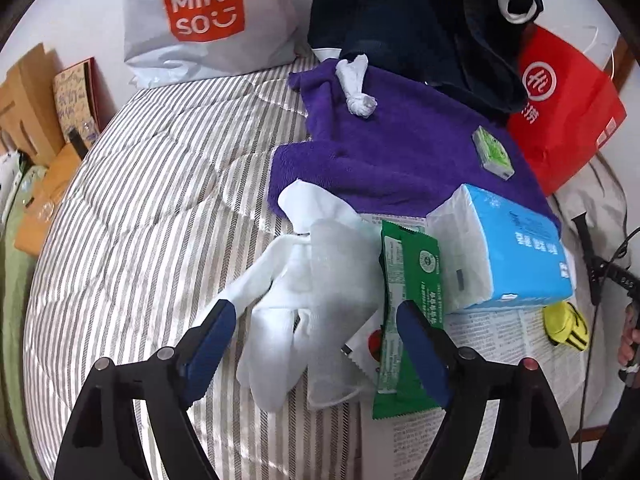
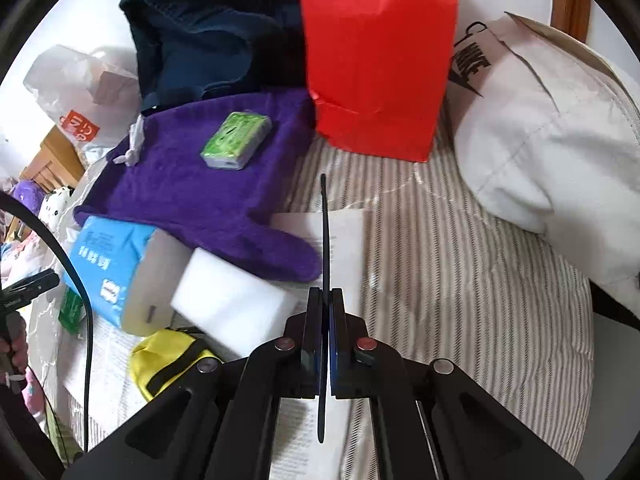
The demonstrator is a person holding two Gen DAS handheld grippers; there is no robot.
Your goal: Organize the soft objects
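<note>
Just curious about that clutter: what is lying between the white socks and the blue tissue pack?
A green wrapper lies between the white socks and the blue tissue pack, seen in the left wrist view.

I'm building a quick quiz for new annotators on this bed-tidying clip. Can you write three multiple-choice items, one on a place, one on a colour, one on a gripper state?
1. Where does the small green tissue pack lie?
A. on the purple towel
B. inside the red paper bag
C. on the white cap

2. What colour is the wrapper of the large tissue pack?
A. orange
B. light blue
C. black

3. How does the right gripper stand?
A. wide open over the cap
B. shut on a thin black strip
C. shut on a white sock

Key: 1 A, the pack rests on the towel's pile; 2 B, its printed wrapper is light blue; 3 B, the strip runs between the closed fingers.
</note>
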